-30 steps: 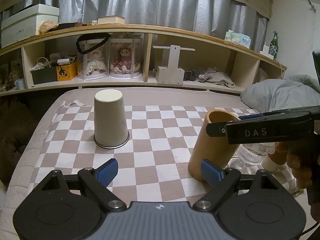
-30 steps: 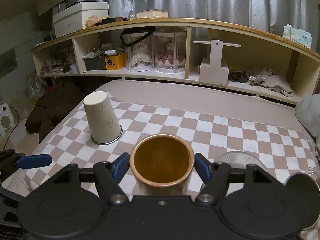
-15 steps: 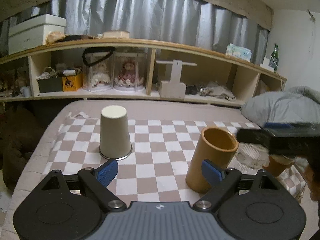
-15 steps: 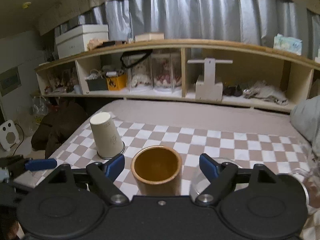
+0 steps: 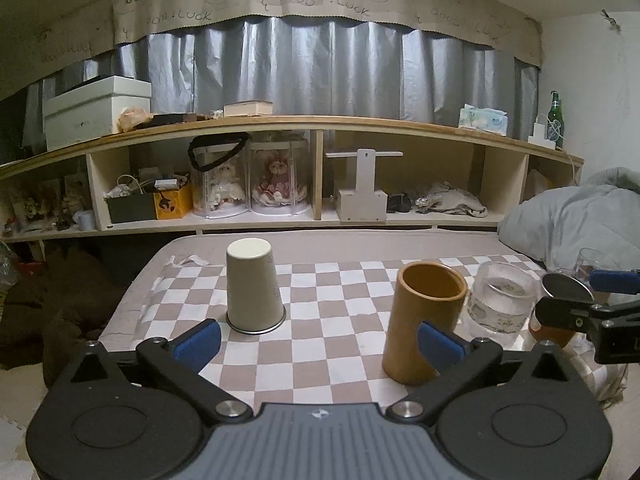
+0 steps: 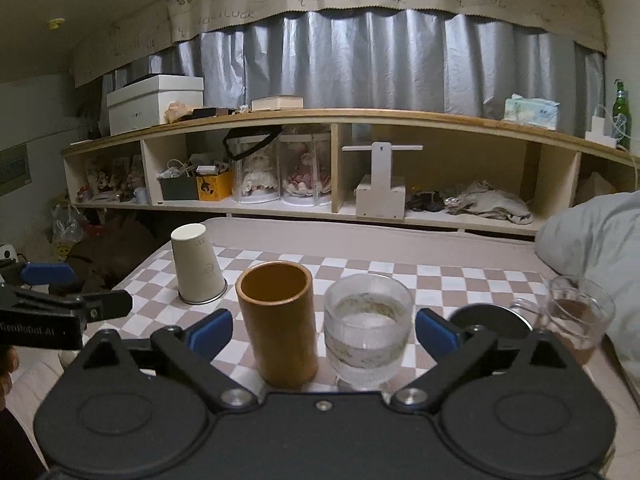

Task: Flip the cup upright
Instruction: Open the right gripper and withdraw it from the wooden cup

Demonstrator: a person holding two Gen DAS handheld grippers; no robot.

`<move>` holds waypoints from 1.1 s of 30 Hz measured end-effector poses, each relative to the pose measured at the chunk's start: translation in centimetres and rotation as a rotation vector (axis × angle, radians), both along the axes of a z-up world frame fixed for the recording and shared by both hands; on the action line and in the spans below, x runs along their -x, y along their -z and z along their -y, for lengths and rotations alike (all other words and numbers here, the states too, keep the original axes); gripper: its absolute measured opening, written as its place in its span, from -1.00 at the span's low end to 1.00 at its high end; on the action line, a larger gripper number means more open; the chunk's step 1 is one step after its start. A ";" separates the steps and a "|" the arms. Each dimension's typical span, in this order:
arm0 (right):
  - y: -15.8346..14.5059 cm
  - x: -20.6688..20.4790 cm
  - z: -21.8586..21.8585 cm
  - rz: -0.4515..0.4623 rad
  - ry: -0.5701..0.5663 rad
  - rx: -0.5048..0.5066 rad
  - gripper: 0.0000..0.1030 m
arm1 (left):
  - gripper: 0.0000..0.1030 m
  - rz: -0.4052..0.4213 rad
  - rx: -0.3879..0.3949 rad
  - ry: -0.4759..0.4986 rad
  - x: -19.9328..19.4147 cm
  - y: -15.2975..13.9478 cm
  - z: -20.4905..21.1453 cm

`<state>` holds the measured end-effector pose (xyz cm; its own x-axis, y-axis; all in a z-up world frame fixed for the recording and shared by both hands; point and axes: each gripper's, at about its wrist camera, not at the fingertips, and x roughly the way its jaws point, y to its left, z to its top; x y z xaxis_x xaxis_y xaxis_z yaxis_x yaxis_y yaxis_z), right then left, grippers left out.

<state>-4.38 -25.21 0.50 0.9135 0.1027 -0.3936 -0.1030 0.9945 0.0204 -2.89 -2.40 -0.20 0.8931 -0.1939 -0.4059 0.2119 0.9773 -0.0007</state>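
Left wrist view: tall orange-brown cylindrical cup (image 5: pixel 424 322) upright, mouth open to the ceiling, on the brown-and-white checkered cloth (image 5: pixel 332 312) spread over the bed, just ahead of the right blue pad. Judged from that stance, one flip done. Cream paper cup (image 5: pixel 253 285) nearer the left side, upside down, base on top and rim flat against the cloth; that flip not yet made, so task judged partly finished at best. Left claw (image 5: pixel 316 342) spread wide, blue pads well apart, nothing between them; paper cup beyond the left pad, orange-brown cup partly behind the right one, no contact visible with either. Right wrist view: right claw (image 6: pixel 323 330) likewise wide apart and empty, with the orange-brown cup (image 6: pixel 278 322) and a ribbed clear glass tumbler (image 6: pixel 367 330) side by side in front of it, both upright and untouched. Count of vessels on the cloth: one inverted cream paper cup (image 6: pixel 197 264), one upright orange-brown cup, one ribbed clear tumbler, one small clear glass cup with handle (image 6: pixel 576 314) at the far right, upright, and one round dark disc (image 6: pixel 494 322) beside it, possibly a lid or another cup's base, impossible to tell which. Count of claws: two, both empty. Remaining, by this reading: grasp of the paper cup, turn-over, set-down on its base.
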 end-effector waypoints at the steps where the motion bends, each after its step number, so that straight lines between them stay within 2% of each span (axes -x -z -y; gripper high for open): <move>1: 0.0 0.4 0.1 0.006 0.003 0.003 0.97 | 1.00 0.000 -0.003 0.003 0.2 0.1 0.1; 8: 0.6 2.0 0.9 0.033 0.048 0.024 1.00 | 1.00 -0.003 -0.027 0.035 1.2 0.9 0.8; 12: 1.2 2.2 1.4 0.025 0.069 0.014 1.00 | 1.00 0.009 -0.071 0.020 1.6 1.3 1.3; 19: 2.5 2.3 1.5 0.003 0.064 0.035 1.00 | 1.00 -0.006 -0.051 0.006 1.5 1.8 0.9; 33: 2.4 2.7 1.3 0.010 0.052 0.033 1.00 | 1.00 -0.016 -0.042 -0.010 1.5 2.0 0.6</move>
<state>-7.04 -26.56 -1.93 0.9213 0.0418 -0.3865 -0.0510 0.9986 -0.0135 -4.42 -3.03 -2.20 0.8883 -0.1678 -0.4276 0.2026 0.9786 0.0369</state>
